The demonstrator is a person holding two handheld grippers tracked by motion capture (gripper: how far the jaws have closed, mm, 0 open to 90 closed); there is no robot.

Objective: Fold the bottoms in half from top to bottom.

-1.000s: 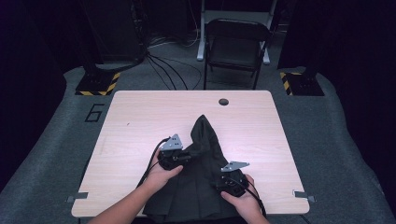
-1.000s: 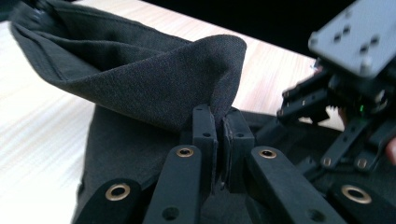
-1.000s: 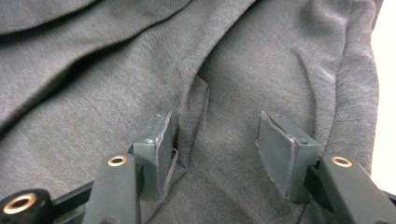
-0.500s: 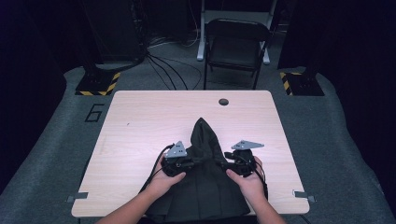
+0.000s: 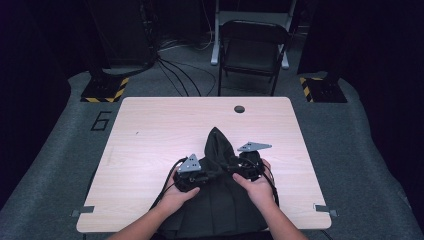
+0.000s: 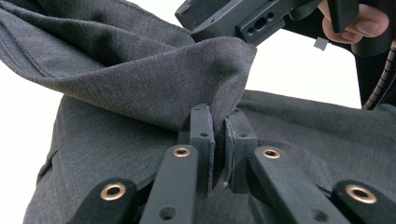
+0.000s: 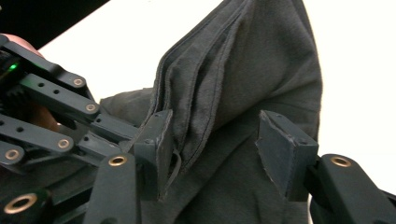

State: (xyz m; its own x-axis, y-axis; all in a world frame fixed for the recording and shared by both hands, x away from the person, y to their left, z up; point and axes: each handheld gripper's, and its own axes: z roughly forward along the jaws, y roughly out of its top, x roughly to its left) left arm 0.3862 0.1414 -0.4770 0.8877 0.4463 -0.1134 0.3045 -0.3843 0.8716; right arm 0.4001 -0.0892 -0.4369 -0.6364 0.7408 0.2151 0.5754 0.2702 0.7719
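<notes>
Both forearms come in from the bottom of the high view and angle inward, so the hands sit close together near the table's front edge. Left hand is wrapped round the left gripper, grey plate on top. In the left gripper view its jaws are squeezed nearly together, pinching a fold of dark cloth. Right hand grips the right gripper, which sits just beside the left one, a bit further forward. In the right gripper view its jaws stand wide apart around a bunched ridge of the cloth, clamping nothing.
</notes>
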